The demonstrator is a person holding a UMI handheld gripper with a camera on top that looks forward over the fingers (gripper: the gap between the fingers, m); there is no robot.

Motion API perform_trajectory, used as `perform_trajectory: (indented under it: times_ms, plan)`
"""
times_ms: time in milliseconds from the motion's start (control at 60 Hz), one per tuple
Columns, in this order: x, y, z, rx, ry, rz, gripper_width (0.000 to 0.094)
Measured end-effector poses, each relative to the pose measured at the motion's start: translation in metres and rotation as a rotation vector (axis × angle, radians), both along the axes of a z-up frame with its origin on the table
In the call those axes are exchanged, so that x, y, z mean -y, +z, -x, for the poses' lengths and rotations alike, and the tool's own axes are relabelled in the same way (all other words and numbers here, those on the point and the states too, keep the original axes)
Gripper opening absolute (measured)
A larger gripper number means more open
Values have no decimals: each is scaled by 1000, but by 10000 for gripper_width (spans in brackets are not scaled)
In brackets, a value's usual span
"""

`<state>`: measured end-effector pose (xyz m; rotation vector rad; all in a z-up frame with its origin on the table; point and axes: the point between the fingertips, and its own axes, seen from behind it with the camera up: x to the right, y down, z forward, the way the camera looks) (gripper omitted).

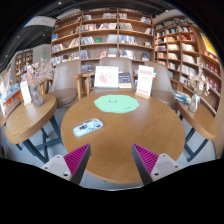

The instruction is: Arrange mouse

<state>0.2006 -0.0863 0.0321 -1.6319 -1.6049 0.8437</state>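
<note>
A white and grey mouse (88, 127) lies on the round wooden table (130, 140), left of centre. A round green mat (117, 103) lies further back on the table's middle. My gripper (112, 160) is open and empty, its two pink-padded fingers (74, 160) spread wide above the table's near edge. The mouse is ahead of the left finger and apart from it.
Books and display cards (106, 76) stand at the table's far edge. Wooden chairs stand behind the table. A second round table (25, 115) is at the left, another at the right (200, 115). Bookshelves (110, 35) line the back wall.
</note>
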Motion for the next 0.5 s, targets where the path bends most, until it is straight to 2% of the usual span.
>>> perform_trajectory:
  times_ms: [233,500]
  plan:
    - [67,-18,19,29,59,30,853]
    - [103,-39,40,58,76,43,853]
